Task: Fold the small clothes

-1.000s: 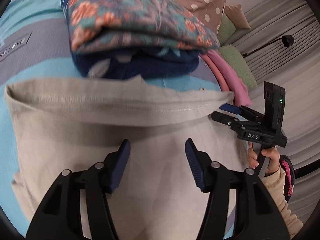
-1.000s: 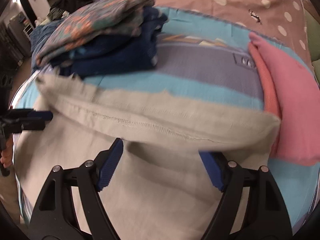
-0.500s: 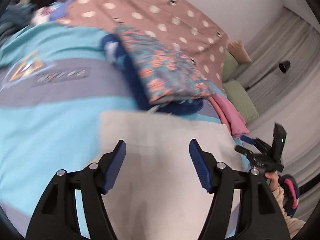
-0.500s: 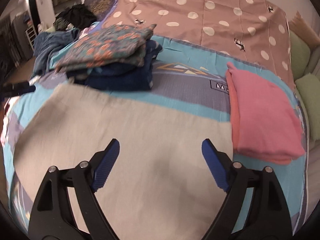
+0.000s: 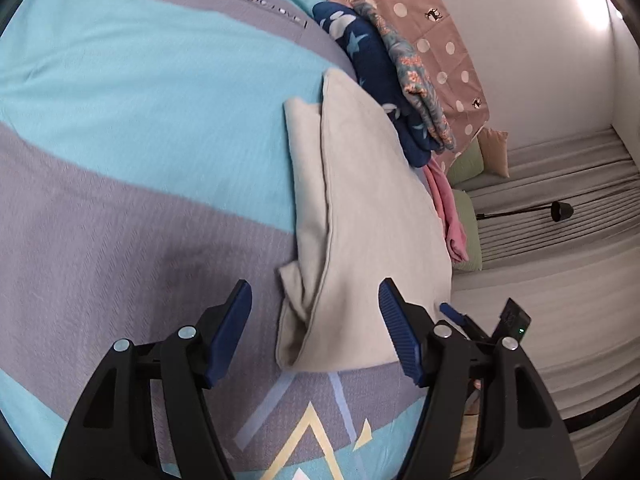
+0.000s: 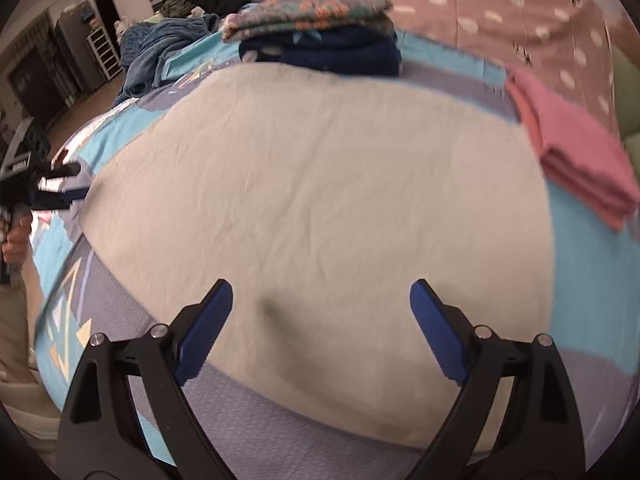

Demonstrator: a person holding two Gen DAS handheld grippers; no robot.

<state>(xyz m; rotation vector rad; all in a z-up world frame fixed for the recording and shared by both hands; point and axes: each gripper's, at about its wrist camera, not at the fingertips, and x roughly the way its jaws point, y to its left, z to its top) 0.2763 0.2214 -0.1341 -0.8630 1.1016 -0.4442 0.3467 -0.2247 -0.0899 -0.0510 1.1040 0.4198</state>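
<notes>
On the bed (image 5: pixel 120 140), the beige garment (image 6: pixel 320 208) lies folded flat, so both the left gripper (image 5: pixel 316 332) and the right gripper (image 6: pixel 320 332) hover wide open, holding nothing.

A bed (image 5: pixel 120 128) in a turquoise-and-grey blanket is filling the room, a brown polka-dot sheet (image 5: pixel 436 20) lying along its far side. Grey curtains (image 5: pixel 560 184) are hanging behind a black lamp (image 5: pixel 562 211). Green pillows (image 5: pixel 466 160) are resting by the white wall (image 5: pixel 540 40).
</notes>
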